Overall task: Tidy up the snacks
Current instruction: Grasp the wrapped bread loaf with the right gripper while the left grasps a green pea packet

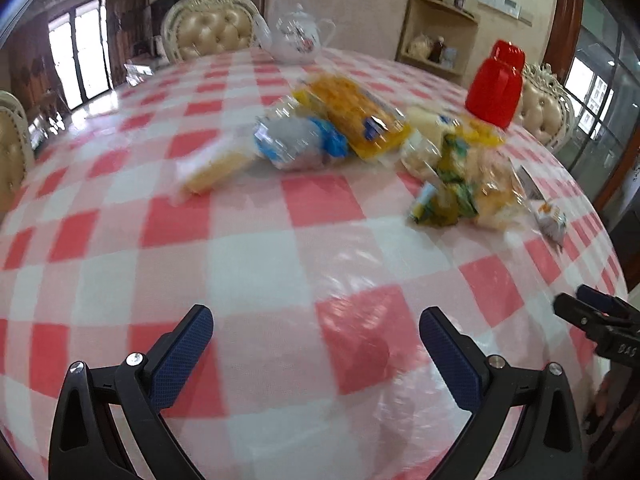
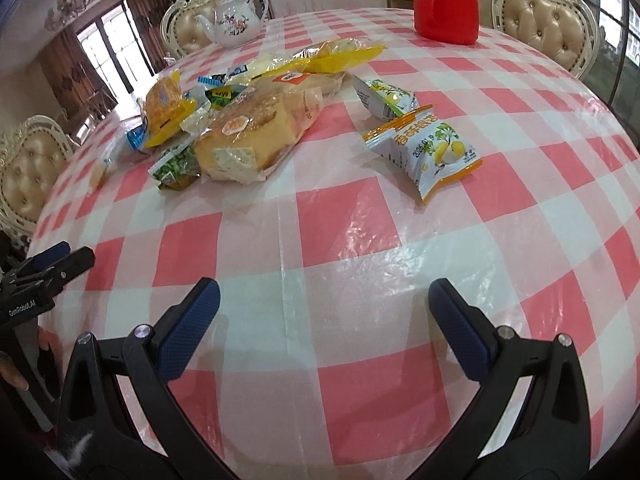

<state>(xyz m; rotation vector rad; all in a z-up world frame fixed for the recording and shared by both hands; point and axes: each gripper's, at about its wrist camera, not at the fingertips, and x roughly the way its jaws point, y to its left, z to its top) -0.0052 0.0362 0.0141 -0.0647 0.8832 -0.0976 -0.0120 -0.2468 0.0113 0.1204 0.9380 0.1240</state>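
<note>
Several wrapped snacks lie in a loose pile on the red-and-white checked table. The right wrist view shows a clear-wrapped sponge cake point(image 2: 256, 132), a green packet point(image 2: 176, 166) at its left, a yellow packet point(image 2: 166, 108) behind, and two small pouches apart at the right: an orange-edged one point(image 2: 430, 152) and a green-topped one point(image 2: 384, 98). The blurred left wrist view shows a yellow biscuit pack point(image 1: 356, 114), a blue-and-clear bag point(image 1: 298, 142) and a pale cake point(image 1: 214, 170). My left gripper point(image 1: 316, 326) and right gripper point(image 2: 324, 300) both stand open and empty, near the table's front, short of the pile.
A red jug point(image 2: 446, 0) stands at the back right, a white teapot point(image 2: 236, 20) at the back left. Padded chairs point(image 2: 546, 24) ring the table. Bare checked cloth point(image 2: 320, 232) lies between grippers and snacks. A shelf unit point(image 1: 438, 36) stands against the far wall.
</note>
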